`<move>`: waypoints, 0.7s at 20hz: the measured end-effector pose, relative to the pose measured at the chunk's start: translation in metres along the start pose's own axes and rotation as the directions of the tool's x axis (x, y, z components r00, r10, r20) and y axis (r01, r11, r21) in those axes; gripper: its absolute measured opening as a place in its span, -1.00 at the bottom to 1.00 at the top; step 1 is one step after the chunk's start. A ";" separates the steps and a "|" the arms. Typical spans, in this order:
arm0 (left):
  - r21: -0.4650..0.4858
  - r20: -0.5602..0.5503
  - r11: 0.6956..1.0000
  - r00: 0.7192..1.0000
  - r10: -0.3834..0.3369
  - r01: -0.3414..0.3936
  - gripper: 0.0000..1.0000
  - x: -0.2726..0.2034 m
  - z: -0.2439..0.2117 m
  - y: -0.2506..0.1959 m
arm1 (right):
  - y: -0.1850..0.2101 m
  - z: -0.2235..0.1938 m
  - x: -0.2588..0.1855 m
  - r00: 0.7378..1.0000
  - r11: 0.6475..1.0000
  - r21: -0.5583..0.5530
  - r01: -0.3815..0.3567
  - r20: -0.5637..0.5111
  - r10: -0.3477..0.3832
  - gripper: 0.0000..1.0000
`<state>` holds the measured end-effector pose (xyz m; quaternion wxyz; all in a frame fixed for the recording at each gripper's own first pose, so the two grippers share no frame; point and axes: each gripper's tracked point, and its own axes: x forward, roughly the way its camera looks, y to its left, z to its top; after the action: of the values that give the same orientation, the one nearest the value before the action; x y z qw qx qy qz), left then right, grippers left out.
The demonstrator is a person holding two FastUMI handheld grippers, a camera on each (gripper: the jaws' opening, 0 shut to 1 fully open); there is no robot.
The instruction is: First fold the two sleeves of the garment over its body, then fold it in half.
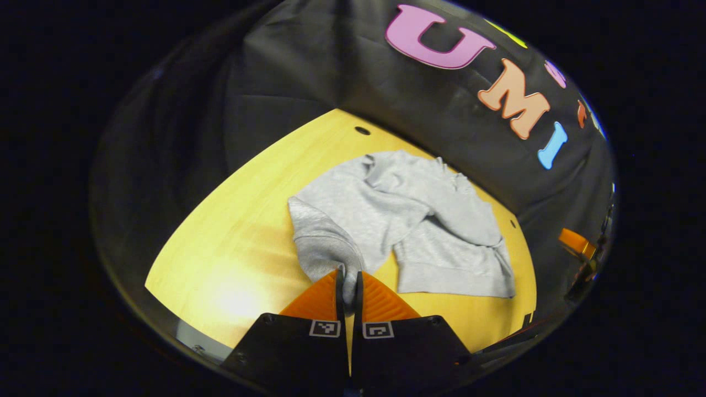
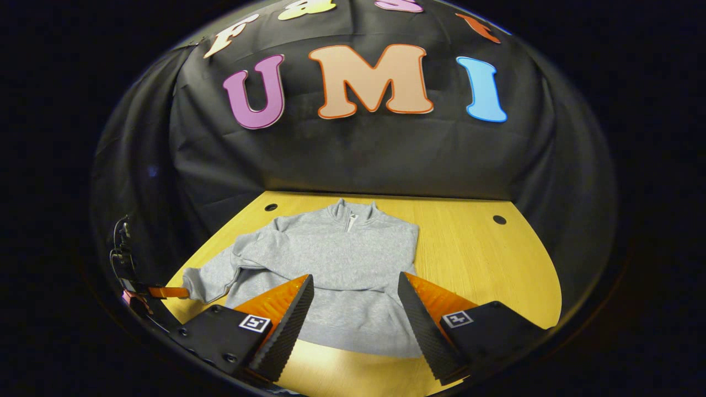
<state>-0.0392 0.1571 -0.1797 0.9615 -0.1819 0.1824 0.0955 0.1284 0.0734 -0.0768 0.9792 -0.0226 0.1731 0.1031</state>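
Observation:
A grey sweatshirt (image 2: 342, 259) lies flat on the yellow wooden table (image 2: 474, 259), its collar (image 2: 353, 212) toward the back wall. One sleeve lies folded across the body (image 1: 430, 220). The other sleeve (image 2: 207, 278) stretches out to the side. My left gripper (image 1: 348, 274) is shut on that sleeve's cuff (image 1: 325, 256), and in the right gripper view the same gripper (image 2: 165, 292) holds the cuff at the table's left edge. My right gripper (image 2: 355, 277) hovers open above the hem (image 2: 358, 336), nothing between its fingers.
Black cloth walls close off the table at the back and sides. Small round holes (image 2: 271, 207) (image 2: 499, 219) sit near the table's back corners. Bare wood (image 1: 237, 259) lies beside the garment. An orange part of the other gripper (image 1: 576, 243) shows at the far right.

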 end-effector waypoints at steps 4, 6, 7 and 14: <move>0.051 0.042 0.994 0.994 -0.103 0.100 -0.99 0.010 0.029 -0.077 | -0.036 -0.004 -0.006 1.000 0.998 0.051 0.021 0.009 -0.021 0.94; 0.082 0.056 0.985 0.986 -0.159 0.154 -0.99 0.016 0.042 -0.116 | -0.056 -0.003 -0.009 0.999 0.998 0.061 0.033 0.014 -0.034 0.94; 0.103 0.062 0.978 0.981 -0.186 0.179 -0.99 0.019 0.048 -0.135 | -0.065 -0.002 -0.010 0.999 0.997 0.067 0.036 0.017 -0.038 0.94; 0.232 0.066 0.924 0.943 -0.327 0.304 -1.00 0.055 0.070 -0.256 | -0.132 0.004 -0.015 0.996 0.992 0.098 0.075 0.035 -0.079 0.86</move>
<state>0.0969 -0.0439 -0.0599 0.9865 -0.0970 0.1102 -0.0719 0.1432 -0.0583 -0.0668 0.9856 0.0202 0.1580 0.0572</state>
